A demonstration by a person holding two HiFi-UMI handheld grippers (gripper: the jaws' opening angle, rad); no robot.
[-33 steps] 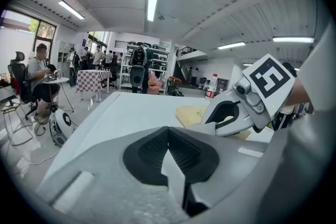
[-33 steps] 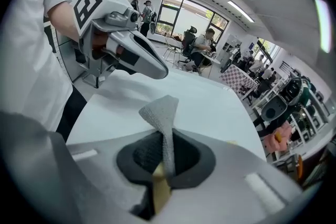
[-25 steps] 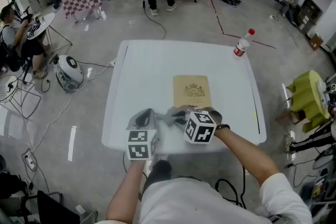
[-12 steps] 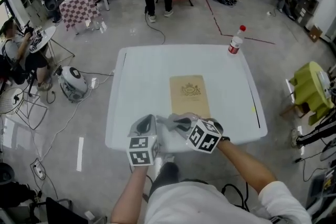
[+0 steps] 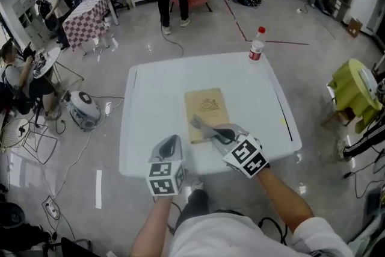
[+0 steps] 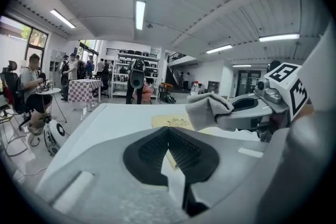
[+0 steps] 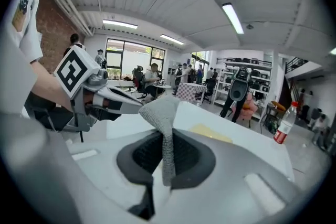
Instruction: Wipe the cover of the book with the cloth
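Right tool (image 5: pixel 224 135) clamped on the grey cloth (image 5: pixel 202 124) — the cloth's free end reaches over the near edge of the book (image 5: pixel 206 106). Book lies flat, cover up, mid-counter (image 5: pixel 150 93). Left tool (image 5: pixel 169 145) closed on nothing, near the book's near left corner. To wipe well: lay the cloth flat on the cover, press lightly, sweep lengthwise — the left tool could pin the book against sliding.

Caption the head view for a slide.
Right gripper holds grey cloth at the tan book on the white table; left gripper shut.
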